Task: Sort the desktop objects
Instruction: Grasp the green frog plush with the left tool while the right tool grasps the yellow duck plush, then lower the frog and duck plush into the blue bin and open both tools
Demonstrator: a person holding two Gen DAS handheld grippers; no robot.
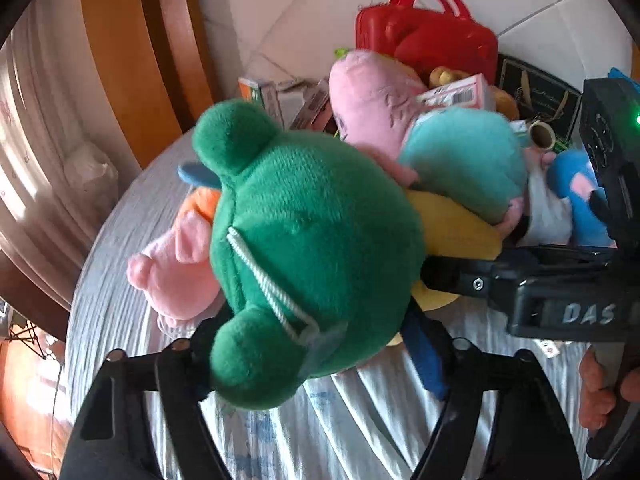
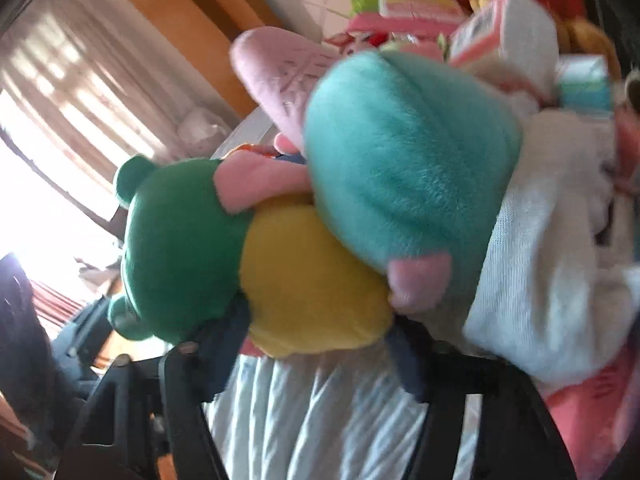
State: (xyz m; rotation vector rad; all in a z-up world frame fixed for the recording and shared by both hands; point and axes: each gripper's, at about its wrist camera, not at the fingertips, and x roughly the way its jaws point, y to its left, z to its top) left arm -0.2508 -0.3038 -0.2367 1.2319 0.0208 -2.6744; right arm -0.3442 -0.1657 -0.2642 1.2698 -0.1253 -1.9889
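A plush frog with a green head [image 1: 304,240] and a yellow body [image 1: 452,228] lies on the striped cloth [image 1: 360,424]. My left gripper [image 1: 312,346] is shut on the head, a finger pressing on each side. In the right wrist view the yellow body [image 2: 312,276] fills the gap of my right gripper [image 2: 310,350], whose pads touch both its sides. From the left wrist view, the right gripper [image 1: 440,276] reaches in from the right under the yellow body. A pink-headed plush in teal [image 1: 460,160] leans on the frog from behind.
A small pink plush [image 1: 172,268] lies left of the frog. Behind are a red plastic case [image 1: 432,36], small boxes [image 1: 456,94], a tape roll [image 1: 542,134] and a blue plush [image 1: 576,196]. A white plush [image 2: 540,260] is at right. A hand [image 1: 600,392] holds the right gripper.
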